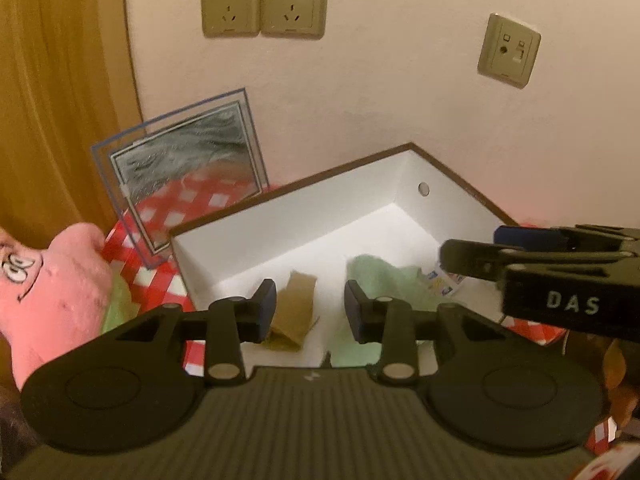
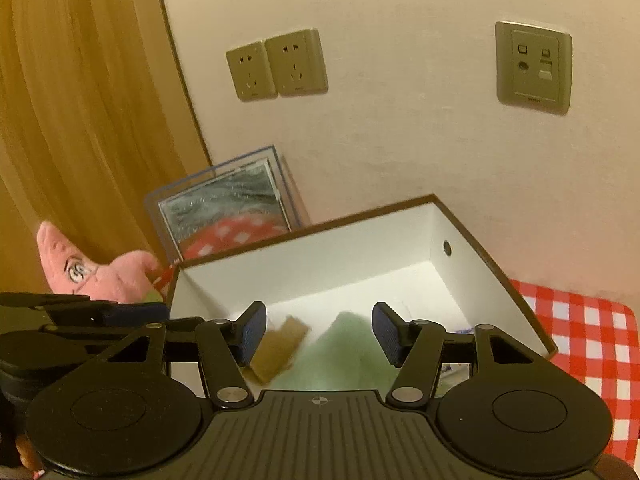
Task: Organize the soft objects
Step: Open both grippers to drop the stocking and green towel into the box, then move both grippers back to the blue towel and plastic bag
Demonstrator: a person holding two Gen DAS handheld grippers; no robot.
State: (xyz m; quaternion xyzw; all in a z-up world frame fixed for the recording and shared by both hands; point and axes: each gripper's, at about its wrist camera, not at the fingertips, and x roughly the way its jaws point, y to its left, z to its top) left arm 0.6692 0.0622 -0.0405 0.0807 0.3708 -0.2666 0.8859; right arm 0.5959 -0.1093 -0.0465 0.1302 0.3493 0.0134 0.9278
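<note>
Now both claws hang over the box (image 2: pixel 472 292), jaws apart and pinching nothing: left claw (image 1: pixel 310 308), right claw (image 2: pixel 318 334). Just below and ahead of them the green cloth (image 2: pixel 344 356) and brown cloth (image 1: pixel 294 312) lie on the box floor (looks like a drop). Best lift straight up, clear of the rim. Further left, outside the box, the pink plush (image 2: pixel 96 272) likely goes next.

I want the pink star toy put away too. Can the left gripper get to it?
Probably yes. The left gripper is open and empty over the white box, and the pink star toy lies just outside the box's left wall with nothing covering it.
</note>
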